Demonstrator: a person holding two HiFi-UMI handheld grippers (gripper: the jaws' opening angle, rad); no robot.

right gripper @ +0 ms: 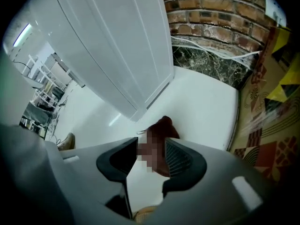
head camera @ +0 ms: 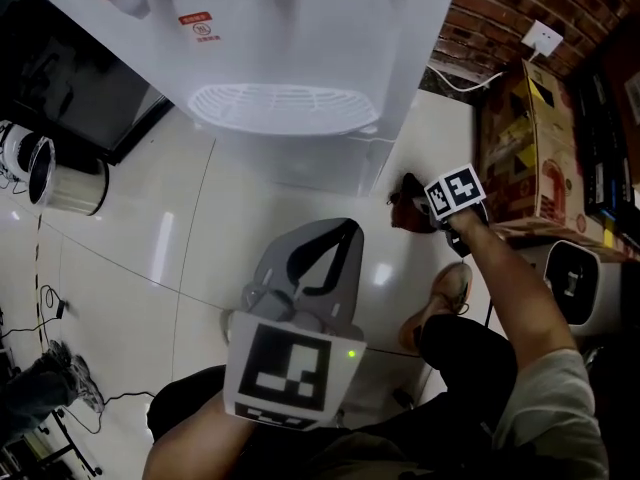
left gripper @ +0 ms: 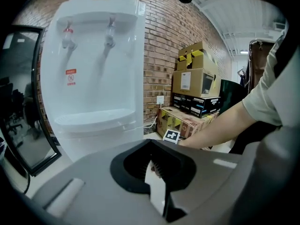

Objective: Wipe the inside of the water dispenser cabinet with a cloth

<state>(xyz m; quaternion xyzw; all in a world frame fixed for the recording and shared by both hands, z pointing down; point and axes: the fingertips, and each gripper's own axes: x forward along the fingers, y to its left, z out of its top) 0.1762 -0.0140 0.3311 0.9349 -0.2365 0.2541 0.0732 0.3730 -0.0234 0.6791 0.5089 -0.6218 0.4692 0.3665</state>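
The right gripper [right gripper: 152, 150] points steeply down at the floor [right gripper: 206, 102], its jaws standing apart; between them, and bulging just past their tips, lies the crumpled dark red-brown cloth [right gripper: 165, 124], loose rather than clamped as far as I can judge; ahead of the tips and to their left rises the white side of the water dispenser [right gripper: 117, 46]; to their right stand a brick wall [right gripper: 220, 13] and patterned cardboard boxes [right gripper: 276, 78].

The left gripper [left gripper: 151, 165] has its jaws together on nothing; it is aimed at the dispenser's front, well short of it; the cabinet's inside shows in no view.

The step in hand is at the cloth, not the cabinet; the scene fits the cloth being taken up for wiping, and equally the cloth being laid down after it. If taken up, the jaws must close squarely on the bunched part; if laid down, they must lift clear without snagging it.
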